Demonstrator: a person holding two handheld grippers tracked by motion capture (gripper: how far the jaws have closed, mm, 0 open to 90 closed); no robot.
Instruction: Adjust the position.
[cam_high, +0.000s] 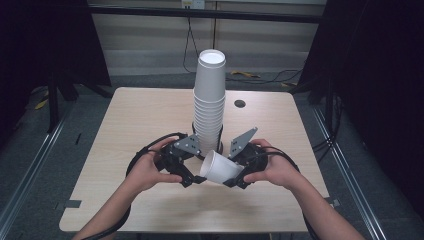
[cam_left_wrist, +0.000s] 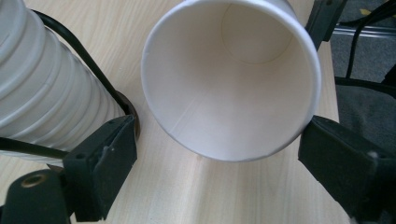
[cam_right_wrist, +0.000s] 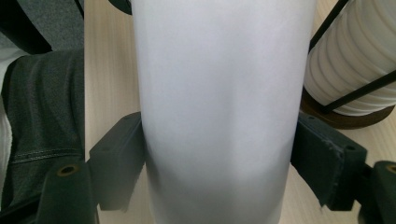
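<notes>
Your paper cup (cam_left_wrist: 231, 79) looks matt and smooth; beside it, the table (cam_high: 150, 120) is pale wood-grain laminate, jaws matt black plastic.

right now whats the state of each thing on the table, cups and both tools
single white paper cup: on its side, empty, mouth facing the left tool
tall stack of white paper cups: upright in its black wire holder, rims down
black wire holder: standing on the light wooden table
right tool: shut on the single cup's wall
left tool: open, pads clear of the cup's rim
</notes>
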